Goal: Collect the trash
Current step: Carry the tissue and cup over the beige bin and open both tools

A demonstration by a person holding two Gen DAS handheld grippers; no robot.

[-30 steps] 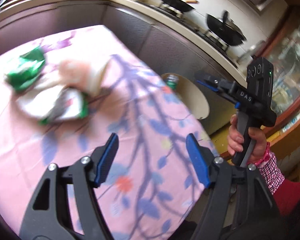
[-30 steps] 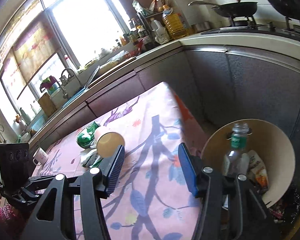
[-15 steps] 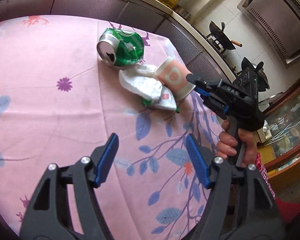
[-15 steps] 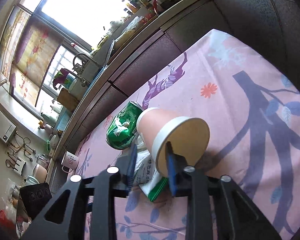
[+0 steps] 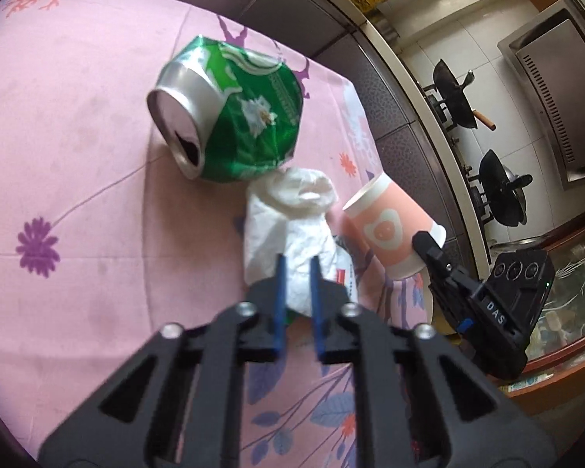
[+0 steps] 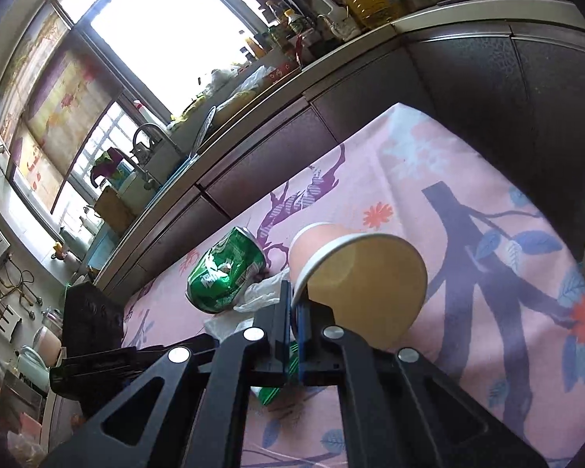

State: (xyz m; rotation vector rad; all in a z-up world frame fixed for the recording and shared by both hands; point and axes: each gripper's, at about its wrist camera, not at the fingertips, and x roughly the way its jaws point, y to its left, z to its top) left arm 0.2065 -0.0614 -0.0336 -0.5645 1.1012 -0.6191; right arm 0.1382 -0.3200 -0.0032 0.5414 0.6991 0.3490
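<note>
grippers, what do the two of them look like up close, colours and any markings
Both are black plastic frames with cut-out struts and silver screws at the joints. The left gripper has thin blue pads on its fingers, and so does the right gripper. Seen from the left wrist, the right gripper's body carries white DAS lettering, three round lenses and a small green light.

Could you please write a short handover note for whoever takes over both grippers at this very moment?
Left gripper: closed on the crumpled white tissue, which lies on the pink tablecloth.
Right gripper: shut on the rim of the pink paper cup, which lies on its side.
Crushed green can: on the cloth just beyond the tissue, ungripped.
A green-edged wrapper lies under the tissue.
Done: both pieces gripped; neither looks lifted.
Left: carry the cup and tissue to the bin, then come back for the can and wrapper.
</note>
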